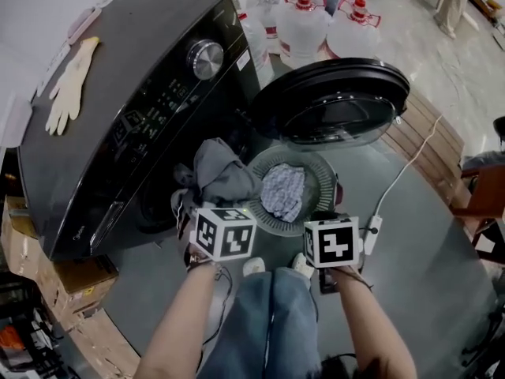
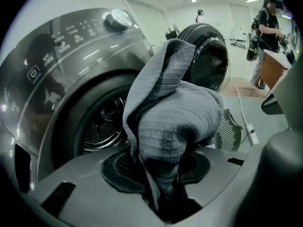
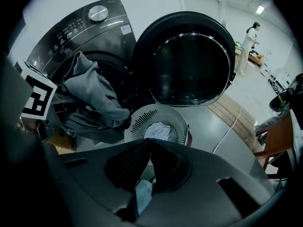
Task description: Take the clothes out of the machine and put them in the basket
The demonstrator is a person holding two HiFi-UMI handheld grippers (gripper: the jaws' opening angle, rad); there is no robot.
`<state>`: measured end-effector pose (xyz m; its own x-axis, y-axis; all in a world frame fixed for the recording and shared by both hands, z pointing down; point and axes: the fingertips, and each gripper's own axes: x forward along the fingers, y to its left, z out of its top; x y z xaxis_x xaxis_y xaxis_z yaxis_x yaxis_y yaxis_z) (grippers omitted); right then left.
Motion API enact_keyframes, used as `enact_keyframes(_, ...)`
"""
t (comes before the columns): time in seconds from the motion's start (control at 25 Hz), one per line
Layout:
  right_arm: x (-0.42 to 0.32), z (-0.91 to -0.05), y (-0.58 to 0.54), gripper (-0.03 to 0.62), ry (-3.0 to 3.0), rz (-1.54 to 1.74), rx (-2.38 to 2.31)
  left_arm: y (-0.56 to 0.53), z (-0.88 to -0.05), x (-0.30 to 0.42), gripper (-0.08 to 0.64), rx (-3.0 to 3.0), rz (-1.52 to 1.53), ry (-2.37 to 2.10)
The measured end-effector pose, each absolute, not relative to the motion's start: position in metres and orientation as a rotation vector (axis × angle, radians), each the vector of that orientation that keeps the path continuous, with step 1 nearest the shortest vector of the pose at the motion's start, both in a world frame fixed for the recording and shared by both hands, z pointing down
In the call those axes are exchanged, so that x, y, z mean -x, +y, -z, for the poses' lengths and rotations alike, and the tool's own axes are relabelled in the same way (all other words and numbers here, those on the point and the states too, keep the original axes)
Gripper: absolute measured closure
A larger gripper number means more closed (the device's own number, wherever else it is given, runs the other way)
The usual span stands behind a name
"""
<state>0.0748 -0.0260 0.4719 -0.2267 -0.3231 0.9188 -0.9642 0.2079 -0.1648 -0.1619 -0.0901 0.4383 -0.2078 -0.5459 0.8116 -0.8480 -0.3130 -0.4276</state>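
Floor (image 1: 410, 243): grey, carrying the machine, the basket and the stores round them.
Washing machine (image 1: 118, 109): dark front-loader at the floor's left side, control dial on its sloping panel, the drum mouth (image 2: 102, 122) open and facing the basket.
Door (image 1: 335, 105): round, dark, swung fully open to the right of the drum mouth, above the basket's far rim.
Cardboard boxes (image 1: 71, 283): stacked against the machine's near left corner.
Water bottles (image 1: 304, 22): several clear ones with red caps, on the floor beyond the machine.
Basket (image 1: 319, 172): round, pale green, slotted wall, on the floor just in front of the drum mouth and below the door.
Grey garment (image 2: 175, 122): ribbed knit, bunched and raised in front of the drum mouth, just left of the basket's rim; whether its lower folds are clear of the mouth cannot be told.
Patterned cloth (image 1: 282, 192): pale, crumpled, lying in the basket's middle.
Left claw (image 2: 163, 174): jaws narrowly apart and clamped on the grey garment, which rises out from between the pads.
Right claw (image 3: 147, 145): jaws closed tip to tip, pointing down at the basket's near rim.
Glove (image 1: 71, 81): pale rubber, flat on the machine's top near its left edge.
Cable (image 1: 402, 172): white, running across the floor right of the basket.
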Motion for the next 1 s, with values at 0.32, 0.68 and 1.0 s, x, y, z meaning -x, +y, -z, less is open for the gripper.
enact_keyframes(0.32, -0.091, -0.402, -0.022, 0.589, -1.697, -1.024, -1.261, -0.088, -0.372, 0.138, 0.402, -1.803, -1.427, -1.615)
enact_keyframes(0.68, -0.092, -0.33, -0.008, 0.589, -1.713, -1.0, -1.268, -0.075, -0.301, 0.113, 0.402, -1.859, -1.323, -1.524)
enact_keyframes(1.0, -0.098, -0.273, 0.003, 0.589, -1.742, -0.989, -1.3, -0.063, -0.244, 0.099, 0.402, -1.919, -1.26, -1.478)
